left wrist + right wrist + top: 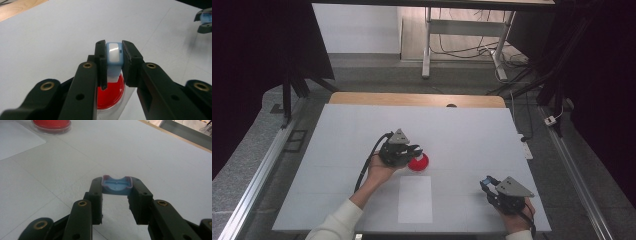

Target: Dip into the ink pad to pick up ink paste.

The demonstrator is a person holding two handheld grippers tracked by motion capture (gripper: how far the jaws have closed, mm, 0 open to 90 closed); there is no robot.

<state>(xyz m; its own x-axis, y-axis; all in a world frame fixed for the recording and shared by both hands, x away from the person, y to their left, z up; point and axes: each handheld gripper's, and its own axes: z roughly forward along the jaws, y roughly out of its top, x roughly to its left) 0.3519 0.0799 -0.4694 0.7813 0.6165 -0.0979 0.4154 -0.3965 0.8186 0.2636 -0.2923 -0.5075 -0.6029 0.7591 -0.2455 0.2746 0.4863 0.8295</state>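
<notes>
My left gripper hangs over a round red dish near the middle of the table. In the left gripper view the left gripper is shut on a small light-blue block with a white face, and the red dish lies just below the jaws. My right gripper rests near the front right of the table. In the right gripper view the right gripper is shut on a shallow blue cap-like piece with a pinkish rim, held just above the table.
A white sheet of paper lies at the front, between the two hands and just in front of the dish. The white table top stretches back to a wooden edge. Metal rails and cables lie on the floor beyond.
</notes>
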